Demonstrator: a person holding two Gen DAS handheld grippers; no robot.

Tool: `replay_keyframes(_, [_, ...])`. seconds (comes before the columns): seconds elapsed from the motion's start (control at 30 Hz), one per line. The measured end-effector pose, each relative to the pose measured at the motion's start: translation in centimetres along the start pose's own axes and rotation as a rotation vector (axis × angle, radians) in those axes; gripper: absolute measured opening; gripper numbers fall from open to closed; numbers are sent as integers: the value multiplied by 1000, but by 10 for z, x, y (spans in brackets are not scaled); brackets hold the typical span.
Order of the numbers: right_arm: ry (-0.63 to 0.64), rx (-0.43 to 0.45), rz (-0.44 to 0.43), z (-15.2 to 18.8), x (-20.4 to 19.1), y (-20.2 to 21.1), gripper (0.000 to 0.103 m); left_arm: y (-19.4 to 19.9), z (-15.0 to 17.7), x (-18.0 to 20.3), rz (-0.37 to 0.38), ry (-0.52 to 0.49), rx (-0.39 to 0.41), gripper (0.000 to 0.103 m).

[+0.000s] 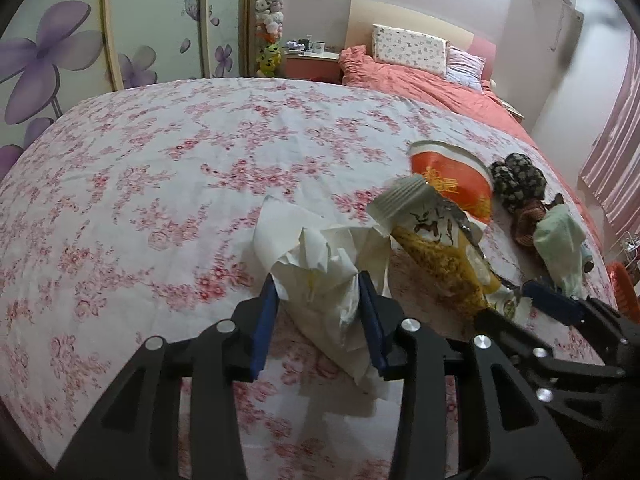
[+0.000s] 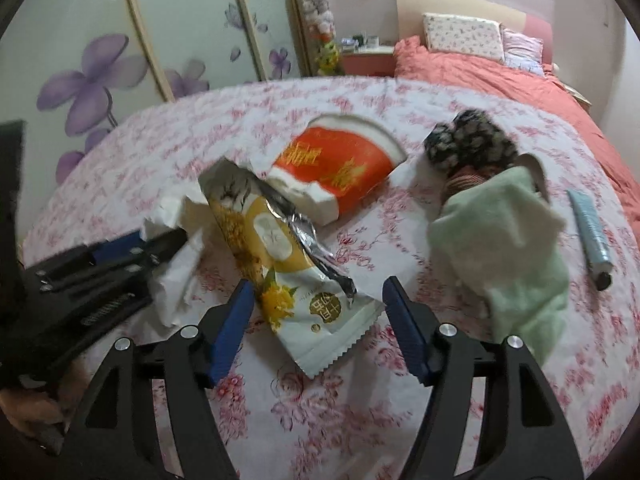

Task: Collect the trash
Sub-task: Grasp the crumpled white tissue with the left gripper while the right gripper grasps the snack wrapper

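Note:
A crumpled white tissue (image 1: 320, 280) lies on the floral bedsheet (image 1: 160, 200). My left gripper (image 1: 318, 292) is shut on it, blue pads on both sides. A yellow and white snack wrapper (image 2: 280, 256) lies between the fingers of my right gripper (image 2: 316, 300), which is open around its lower end, pads apart from it. The wrapper also shows in the left wrist view (image 1: 444, 256), with the right gripper (image 1: 552, 300) beside it. A torn orange paper cup (image 2: 340, 164) lies flat behind the wrapper. The left gripper (image 2: 120, 248) and tissue (image 2: 176, 264) show at the right wrist view's left.
A pale green cloth (image 2: 508, 248), a dark patterned bundle (image 2: 468, 144) and a brown striped item (image 2: 468, 180) lie right of the wrapper. A light blue tube (image 2: 590, 232) lies further right. Pillows (image 1: 408, 50) and an orange quilt (image 1: 440, 88) are at the bedhead.

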State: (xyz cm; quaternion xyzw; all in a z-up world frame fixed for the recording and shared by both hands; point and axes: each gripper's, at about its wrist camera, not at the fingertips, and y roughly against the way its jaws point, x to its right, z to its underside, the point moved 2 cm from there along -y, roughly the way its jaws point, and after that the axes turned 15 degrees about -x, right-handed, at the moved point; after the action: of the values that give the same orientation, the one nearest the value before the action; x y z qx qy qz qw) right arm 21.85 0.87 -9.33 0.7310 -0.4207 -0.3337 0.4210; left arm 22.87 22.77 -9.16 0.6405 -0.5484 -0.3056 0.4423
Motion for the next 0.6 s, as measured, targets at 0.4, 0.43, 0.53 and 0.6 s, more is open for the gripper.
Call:
replay_keyframes(0.4, [-136, 6, 22, 17, 36, 10, 65, -7, -3, -3, 16, 13, -9, 49])
replay_keyframes(0.43, [-134, 3, 13, 16, 34, 9, 67, -8, -3, -2, 17, 15, -13, 50])
replay_keyframes(0.53, [-98, -6, 9, 12, 25, 3, 73, -9, -3, 0, 23, 14, -17, 54])
replay_keyframes(0.6, [-60, -12, 29, 6, 16, -2, 76, -10, -2, 1, 26, 13, -20, 56])
